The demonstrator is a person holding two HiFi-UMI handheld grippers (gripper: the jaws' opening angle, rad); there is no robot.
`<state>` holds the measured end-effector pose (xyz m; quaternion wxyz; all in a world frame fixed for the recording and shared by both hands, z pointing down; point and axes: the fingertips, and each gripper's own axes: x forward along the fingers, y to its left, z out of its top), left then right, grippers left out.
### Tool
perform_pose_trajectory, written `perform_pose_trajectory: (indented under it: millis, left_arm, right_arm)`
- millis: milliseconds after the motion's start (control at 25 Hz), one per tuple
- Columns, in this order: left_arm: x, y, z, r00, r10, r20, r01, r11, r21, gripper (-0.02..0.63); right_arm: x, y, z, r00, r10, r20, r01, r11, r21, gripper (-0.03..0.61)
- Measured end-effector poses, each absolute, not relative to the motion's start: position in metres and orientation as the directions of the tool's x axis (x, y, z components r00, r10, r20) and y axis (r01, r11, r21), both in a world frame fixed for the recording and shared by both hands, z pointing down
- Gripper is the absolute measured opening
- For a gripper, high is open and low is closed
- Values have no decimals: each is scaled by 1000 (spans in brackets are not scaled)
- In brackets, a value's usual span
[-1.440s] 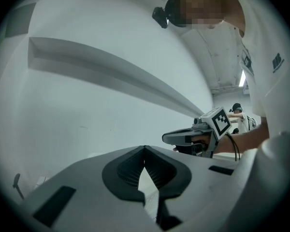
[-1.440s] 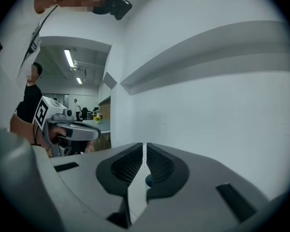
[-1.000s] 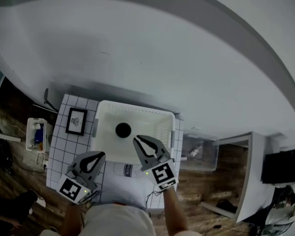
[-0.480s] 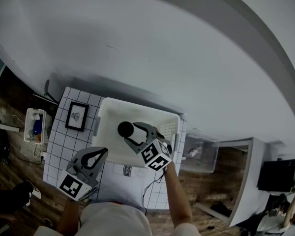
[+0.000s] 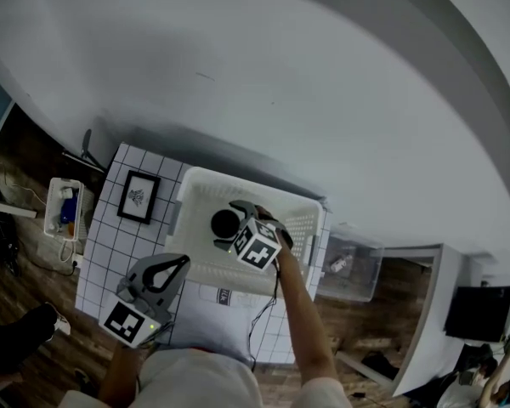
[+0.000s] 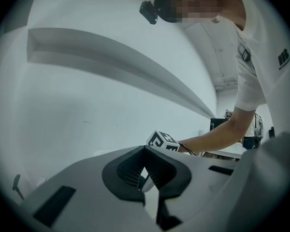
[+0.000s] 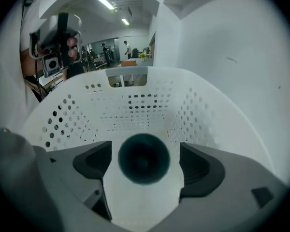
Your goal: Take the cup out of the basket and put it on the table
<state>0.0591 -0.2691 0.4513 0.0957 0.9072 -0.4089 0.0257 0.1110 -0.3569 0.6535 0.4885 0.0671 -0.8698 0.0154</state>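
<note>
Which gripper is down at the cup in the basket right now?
The right gripper: its jaws, opening, flank the dark cup inside the white basket without touching. The left gripper hangs shut outside it.

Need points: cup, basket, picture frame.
cup (image 7: 144, 158), right gripper view, middle of its dark round face.
basket (image 7: 77, 115), right gripper view, perforated left wall.
picture frame (image 5: 138, 197), head view, its middle.
</note>
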Motion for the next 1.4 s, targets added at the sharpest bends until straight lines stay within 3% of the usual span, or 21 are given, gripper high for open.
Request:
perform_pose_trajectory:
  millis: [240, 1400]
  left_arm:
    - [53, -271, 457, 654, -744, 139, -756, -635, 157, 2]
    - [53, -273, 453, 650, -749, 128, -760, -638, 124, 2]
  right_arm:
    - [110, -356, 678, -465, -36, 885, -109, 994, -16, 425]
    - [112, -351, 669, -441, -57, 896, -120, 993, 4, 390]
